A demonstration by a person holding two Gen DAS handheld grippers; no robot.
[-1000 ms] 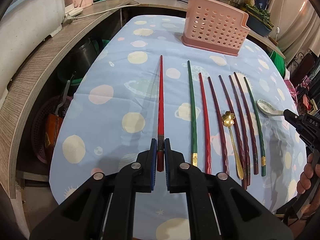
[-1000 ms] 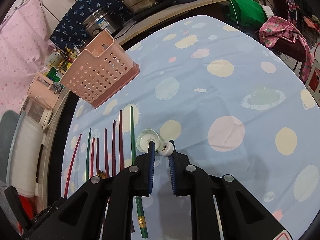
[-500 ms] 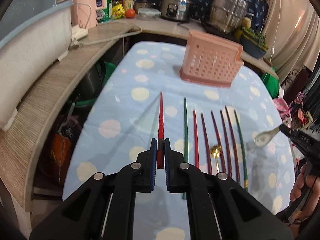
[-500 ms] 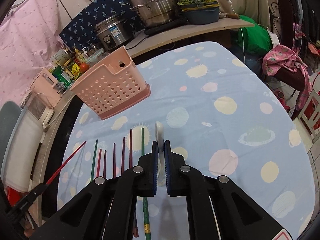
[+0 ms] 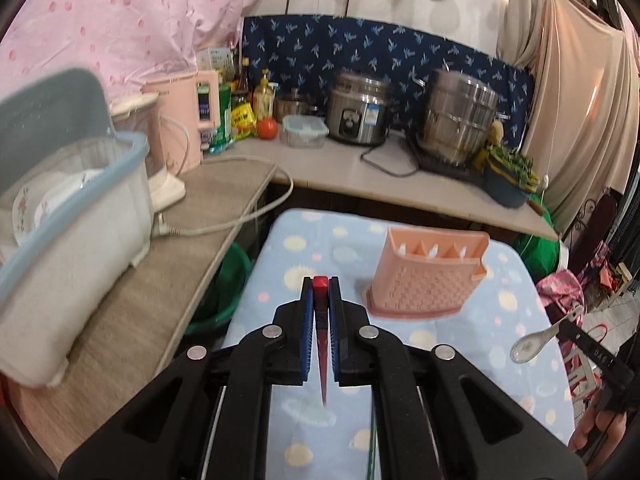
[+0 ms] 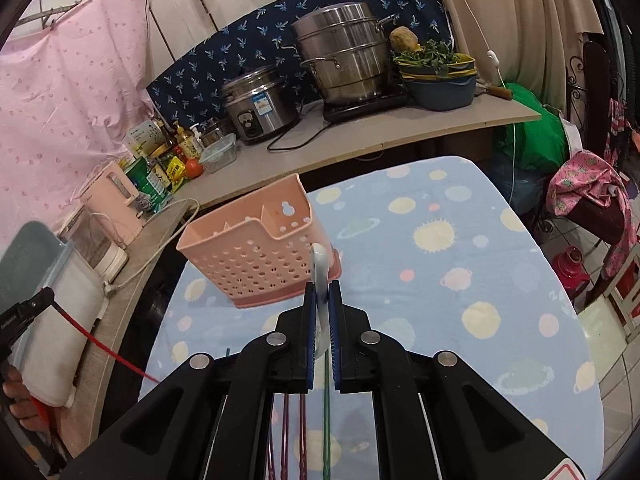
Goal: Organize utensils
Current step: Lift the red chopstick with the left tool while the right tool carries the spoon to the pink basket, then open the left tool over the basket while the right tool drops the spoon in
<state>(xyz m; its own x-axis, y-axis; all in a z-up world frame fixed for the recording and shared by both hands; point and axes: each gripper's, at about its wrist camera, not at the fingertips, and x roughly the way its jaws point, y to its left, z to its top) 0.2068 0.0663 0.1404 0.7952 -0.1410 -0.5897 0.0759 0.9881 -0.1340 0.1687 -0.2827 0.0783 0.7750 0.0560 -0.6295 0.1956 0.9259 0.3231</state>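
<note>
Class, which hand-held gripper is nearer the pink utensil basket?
Right, it seems. The right hand-held gripper, holding the white spoon, hangs just before the pink utensil basket; the left hand-held gripper, holding the red chopstick, is farther off, toward the counter.

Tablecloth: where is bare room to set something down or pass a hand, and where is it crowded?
Bare: the tablecloth right of the pink basket, out to the table's right edge, and the strip between the basket and the chopsticks. Crowded: the near-left cloth where those chopsticks lie, and the back counter with its pots and bottles.
</note>
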